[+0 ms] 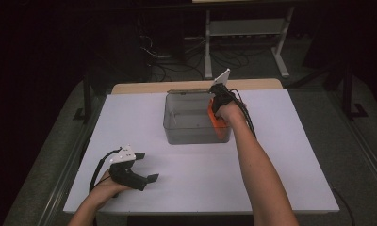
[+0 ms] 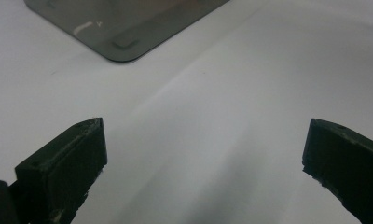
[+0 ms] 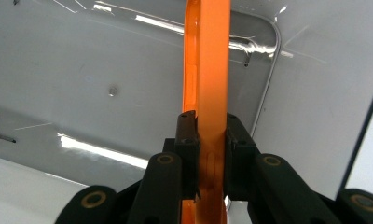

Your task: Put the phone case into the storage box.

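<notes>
A clear grey plastic box (image 1: 189, 117) stands at the middle back of the white table. My right gripper (image 1: 218, 109) hangs over its right side, shut on a flat orange plate (image 1: 215, 120) held on edge. In the right gripper view the orange plate (image 3: 206, 70) runs up between the two pads of my right gripper (image 3: 207, 135), above the box's floor (image 3: 105, 84). My left gripper (image 1: 146, 172) rests near the table's front left, open with nothing between its fingers. In the left gripper view the open left gripper (image 2: 205, 149) faces bare table, with a corner of the box (image 2: 124, 32) beyond it.
The white table top (image 1: 281, 160) has free room in front of and to both sides of the box. A wooden strip (image 1: 144, 87) runs along the table's back edge. Behind the table are a white metal frame (image 1: 245, 33) and cables on the dark floor.
</notes>
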The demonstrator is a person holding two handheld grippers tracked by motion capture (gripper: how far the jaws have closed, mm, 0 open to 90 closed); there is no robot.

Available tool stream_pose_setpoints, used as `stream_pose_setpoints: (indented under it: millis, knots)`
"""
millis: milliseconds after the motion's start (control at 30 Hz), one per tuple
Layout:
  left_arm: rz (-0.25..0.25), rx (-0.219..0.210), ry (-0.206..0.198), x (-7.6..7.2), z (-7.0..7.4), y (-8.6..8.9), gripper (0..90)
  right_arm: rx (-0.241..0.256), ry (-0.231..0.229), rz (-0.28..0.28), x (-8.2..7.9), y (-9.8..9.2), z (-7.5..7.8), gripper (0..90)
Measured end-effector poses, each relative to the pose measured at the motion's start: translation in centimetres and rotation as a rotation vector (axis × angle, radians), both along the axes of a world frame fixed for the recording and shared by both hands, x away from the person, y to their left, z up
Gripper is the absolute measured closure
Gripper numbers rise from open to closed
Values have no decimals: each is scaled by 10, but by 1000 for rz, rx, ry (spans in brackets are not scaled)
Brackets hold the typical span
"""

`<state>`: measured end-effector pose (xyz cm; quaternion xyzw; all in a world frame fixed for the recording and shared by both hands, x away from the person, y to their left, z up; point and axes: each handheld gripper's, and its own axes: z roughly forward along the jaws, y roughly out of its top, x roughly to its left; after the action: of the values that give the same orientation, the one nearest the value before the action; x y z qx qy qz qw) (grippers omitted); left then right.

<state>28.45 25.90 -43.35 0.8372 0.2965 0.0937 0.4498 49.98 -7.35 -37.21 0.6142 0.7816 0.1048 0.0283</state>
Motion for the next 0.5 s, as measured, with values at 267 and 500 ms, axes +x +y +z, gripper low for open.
stream_pose_setpoints:
  millis: [267, 500]
  knots:
    - [-1, 1, 1, 0, 0, -1, 0, -6, -3, -5, -3, -3, 4, 776]
    - [-4, 1, 4, 0, -1, -1, 0, -5, 8, 0, -4, -3, 4, 762]
